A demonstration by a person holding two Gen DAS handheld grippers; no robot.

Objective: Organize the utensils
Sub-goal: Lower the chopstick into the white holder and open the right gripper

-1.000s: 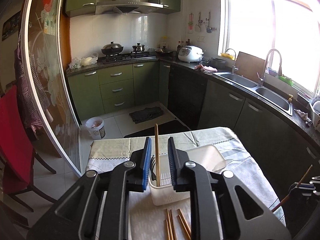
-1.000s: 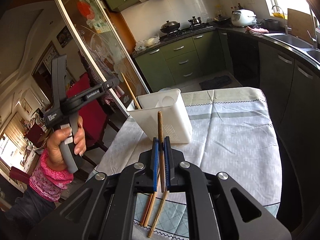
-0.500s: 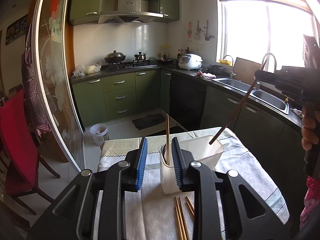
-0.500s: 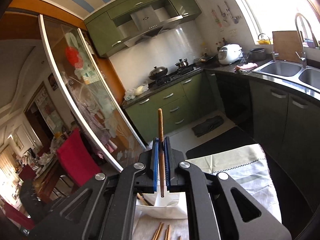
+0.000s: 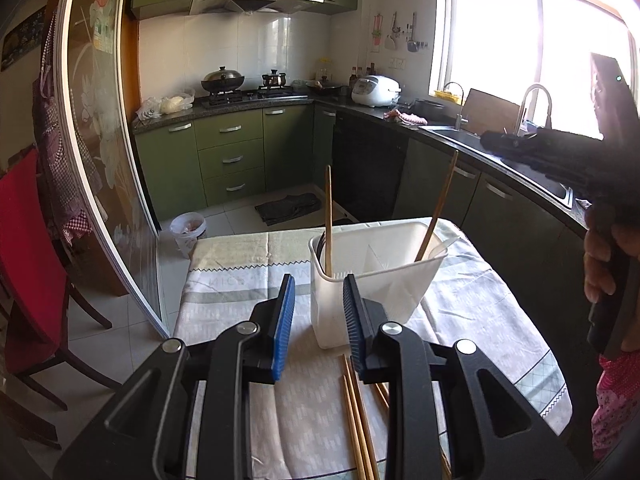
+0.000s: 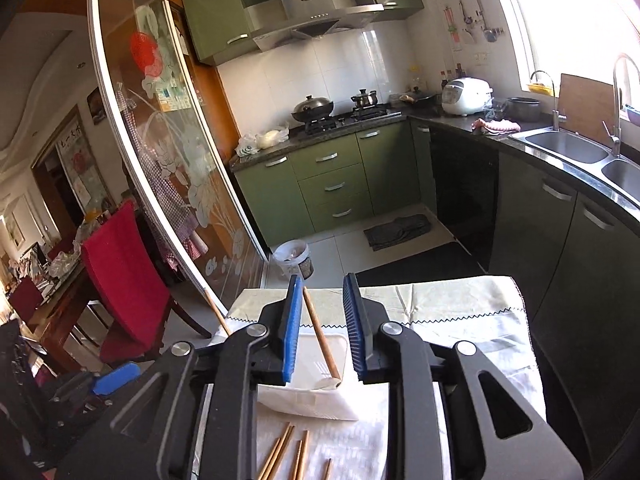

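A white plastic utensil holder (image 5: 372, 280) stands on the table; it also shows in the right wrist view (image 6: 316, 396). Two wooden chopsticks stand in it: one upright at its left end (image 5: 328, 220), one leaning at its right side (image 5: 438, 208). My left gripper (image 5: 318, 320) is open and empty, just in front of the holder. My right gripper (image 6: 322, 328) is open above the holder, with the leaning chopstick (image 6: 320, 334) free between its jaws. Several loose chopsticks (image 5: 358, 416) lie on the cloth in front of the holder, also in the right wrist view (image 6: 288, 456).
The table has a pale patterned cloth (image 5: 248, 280). A red chair (image 5: 28, 264) stands at its left by a glass sliding door (image 5: 100, 140). Green kitchen cabinets (image 5: 232, 160), a dark counter and sink (image 6: 568, 152) lie beyond and to the right.
My right gripper has opened and let go of its chopstick, which now leans in the holder. My left gripper has opened wider and drawn back from the upright chopstick.
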